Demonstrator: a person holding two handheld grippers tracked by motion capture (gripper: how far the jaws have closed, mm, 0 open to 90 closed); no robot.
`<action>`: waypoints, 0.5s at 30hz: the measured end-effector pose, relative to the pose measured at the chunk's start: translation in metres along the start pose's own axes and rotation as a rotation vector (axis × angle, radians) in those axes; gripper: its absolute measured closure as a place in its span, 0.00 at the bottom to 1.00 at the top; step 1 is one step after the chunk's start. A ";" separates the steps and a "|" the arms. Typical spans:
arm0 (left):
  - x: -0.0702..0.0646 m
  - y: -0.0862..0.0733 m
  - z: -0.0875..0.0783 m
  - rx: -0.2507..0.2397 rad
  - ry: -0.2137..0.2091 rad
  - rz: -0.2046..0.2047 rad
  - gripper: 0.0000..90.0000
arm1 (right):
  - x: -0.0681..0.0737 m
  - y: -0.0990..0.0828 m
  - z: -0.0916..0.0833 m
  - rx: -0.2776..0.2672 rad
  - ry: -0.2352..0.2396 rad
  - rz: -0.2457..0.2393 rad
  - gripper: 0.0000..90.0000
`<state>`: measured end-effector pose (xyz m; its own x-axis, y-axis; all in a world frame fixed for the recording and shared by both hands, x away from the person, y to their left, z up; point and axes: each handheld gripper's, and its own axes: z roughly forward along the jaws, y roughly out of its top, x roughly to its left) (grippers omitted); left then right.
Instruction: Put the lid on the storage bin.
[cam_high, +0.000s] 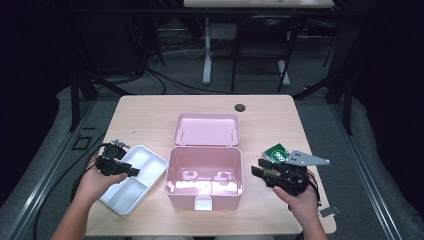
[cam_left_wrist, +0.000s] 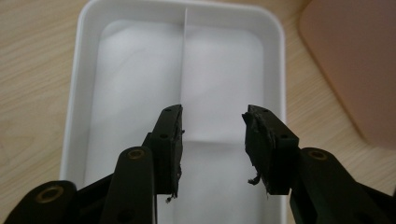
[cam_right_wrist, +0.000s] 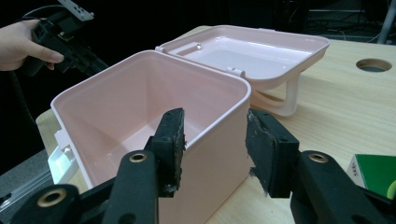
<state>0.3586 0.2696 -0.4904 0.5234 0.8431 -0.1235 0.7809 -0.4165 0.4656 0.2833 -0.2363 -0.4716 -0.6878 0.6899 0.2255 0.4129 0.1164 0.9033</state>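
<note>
High view: one table (cam_high: 150, 115) carries one pink box (cam_high: 204, 176) with its lid folded back, one white tray (cam_high: 134, 185) with three compartments left of it, and one green packet (cam_high: 276, 152) to its right. Left gripper (cam_high: 134, 171) hovers above the tray, jaws wide apart, holding nothing. Right gripper (cam_high: 256, 171) points at the box's right wall, jaws parted, also holding nothing.

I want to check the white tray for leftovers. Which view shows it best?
The left gripper view: the tray lies right below, both compartments bare. The high view shows it small, partly behind the left gripper.
</note>
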 end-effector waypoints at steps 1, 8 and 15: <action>-0.001 0.001 -0.002 -0.014 -0.002 -0.001 0.62 | 0.000 0.001 -0.001 0.006 -0.006 -0.008 0.60; -0.009 0.009 -0.017 -0.105 0.040 0.010 0.61 | -0.001 0.008 -0.004 0.030 -0.045 -0.039 0.55; -0.013 0.005 -0.028 -0.139 0.032 0.024 0.60 | -0.010 0.018 -0.006 0.109 -0.109 -0.048 0.53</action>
<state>0.3460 0.2657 -0.4622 0.5282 0.8450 -0.0840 0.7125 -0.3873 0.5851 0.2943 -0.2453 -0.4552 -0.6420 0.7544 0.1369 0.4476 0.2238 0.8658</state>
